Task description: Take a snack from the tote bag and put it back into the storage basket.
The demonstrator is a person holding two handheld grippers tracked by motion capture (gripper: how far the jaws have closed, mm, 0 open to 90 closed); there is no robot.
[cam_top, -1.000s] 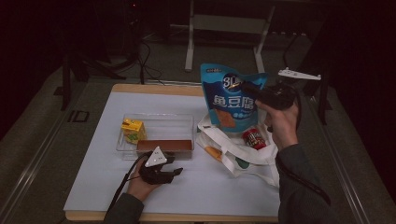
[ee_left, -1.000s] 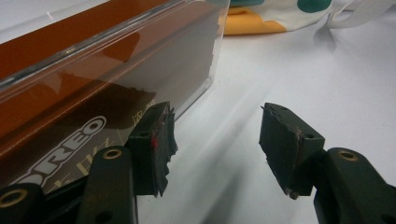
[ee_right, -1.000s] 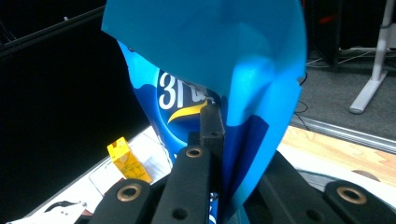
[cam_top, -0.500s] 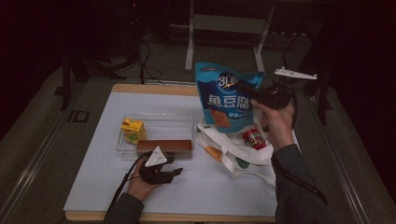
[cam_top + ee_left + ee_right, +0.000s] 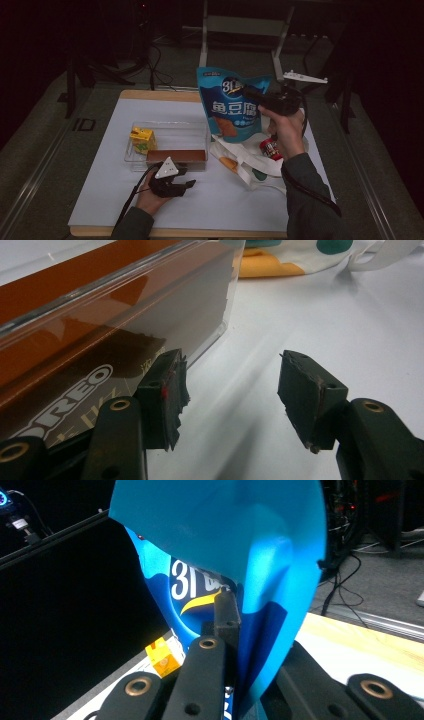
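A blue snack bag [image 5: 231, 102] hangs upright in the air over the right side of the white table [image 5: 100, 185], pinched at its upper right edge by my right gripper [image 5: 246, 93]. In the right gripper view the jaws stand shut on the bag [image 5: 225, 540], with my right gripper [image 5: 235, 617] gripping a fold of it. My left gripper [image 5: 189, 183] rests on the table just in front of a clear plastic box [image 5: 170, 132]. Its jaws stand open with nothing between them, my left gripper [image 5: 230, 382] lying beside the box's near wall [image 5: 115, 335].
The clear box holds a brown biscuit carton [image 5: 176, 156] and a yellow drink carton [image 5: 141, 139]. A white spotted tote bag [image 5: 250, 165] lies under the blue bag, with a red can [image 5: 272, 148] on it. Dark floor, cables and a stand lie beyond the table.
My right gripper has carried the blue bag a little to the left, toward the clear box. The left hand and gripper have stayed put.
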